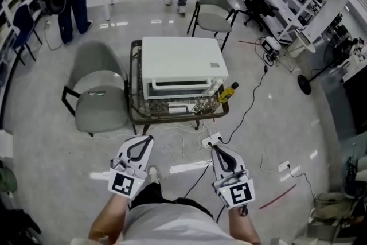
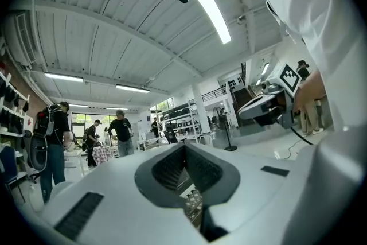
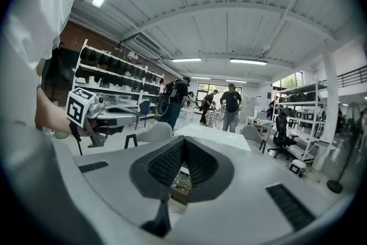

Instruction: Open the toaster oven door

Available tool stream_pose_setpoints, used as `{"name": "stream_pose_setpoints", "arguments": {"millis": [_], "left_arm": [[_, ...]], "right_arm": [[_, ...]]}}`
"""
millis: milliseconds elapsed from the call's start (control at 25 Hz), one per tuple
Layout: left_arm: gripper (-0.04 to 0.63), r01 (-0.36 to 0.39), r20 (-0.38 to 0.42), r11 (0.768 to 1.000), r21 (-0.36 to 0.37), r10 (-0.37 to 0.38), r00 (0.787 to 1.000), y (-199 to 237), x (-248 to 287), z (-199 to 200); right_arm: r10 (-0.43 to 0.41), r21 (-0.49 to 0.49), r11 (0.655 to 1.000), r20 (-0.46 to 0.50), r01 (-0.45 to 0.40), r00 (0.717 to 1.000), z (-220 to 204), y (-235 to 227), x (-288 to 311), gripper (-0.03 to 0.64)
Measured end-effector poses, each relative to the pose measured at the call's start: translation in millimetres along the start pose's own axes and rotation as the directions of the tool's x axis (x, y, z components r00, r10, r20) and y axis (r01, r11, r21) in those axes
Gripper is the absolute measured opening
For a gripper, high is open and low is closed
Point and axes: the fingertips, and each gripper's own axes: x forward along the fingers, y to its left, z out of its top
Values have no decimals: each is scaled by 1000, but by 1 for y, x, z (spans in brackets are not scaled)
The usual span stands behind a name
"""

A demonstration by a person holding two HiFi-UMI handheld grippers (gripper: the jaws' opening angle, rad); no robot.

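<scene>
Though boxy, smooth white toaster oven (image 1: 182, 63)

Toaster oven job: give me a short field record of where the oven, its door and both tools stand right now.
toaster oven: white, on the low table, front toward the person
door: looks shut
left tool: jaws together, empty, short of the table, not touching the oven
right tool: jaws together, empty, also short of the table
yellow bottle: on the table by the oven's front corner
grey chair: beside the table, on the left tool's side
</scene>
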Motion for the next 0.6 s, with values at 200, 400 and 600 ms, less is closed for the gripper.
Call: {"name": "stream_pose_setpoints", "arguments": {"millis": [200,400,600], "left_arm": [[17,48,18,998,-35,-48,999,34,42,-9],[17,77,-5,996,-32,-78,997,40,70,-21],[17,51,-15,999,-4,-51,999,45,86,-19]], "right_arm": [[-43,0,999,5,43,999,17,-17,38,21],[-65,22,998,-10,65,998,8,-36,51,21],[-26,27,999,-1,26,1000,-1,-57,73,21]]}}
